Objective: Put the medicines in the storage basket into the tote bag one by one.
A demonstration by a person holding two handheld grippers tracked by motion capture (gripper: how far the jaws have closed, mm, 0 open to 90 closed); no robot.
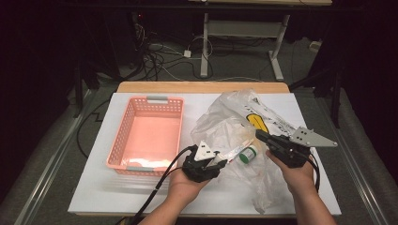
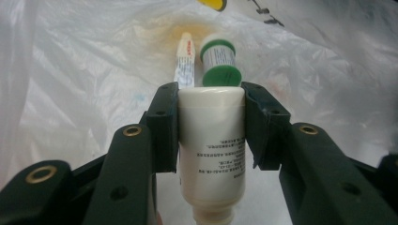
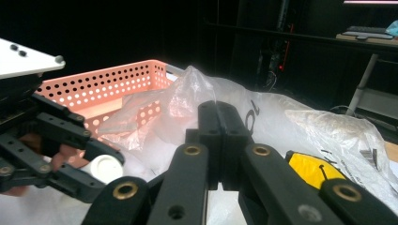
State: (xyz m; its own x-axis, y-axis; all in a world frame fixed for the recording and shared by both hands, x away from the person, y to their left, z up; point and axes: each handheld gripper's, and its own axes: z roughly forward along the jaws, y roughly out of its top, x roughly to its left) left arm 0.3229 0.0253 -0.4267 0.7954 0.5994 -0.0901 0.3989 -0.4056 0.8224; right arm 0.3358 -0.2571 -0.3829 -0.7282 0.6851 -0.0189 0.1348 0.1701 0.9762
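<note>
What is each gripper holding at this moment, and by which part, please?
The left gripper clamps a white bottle across its body; the right gripper pinches the plastic bag's film.

No legible text: tiny upside-down print on white bottle [image 2: 212,140], too small to read.
</note>
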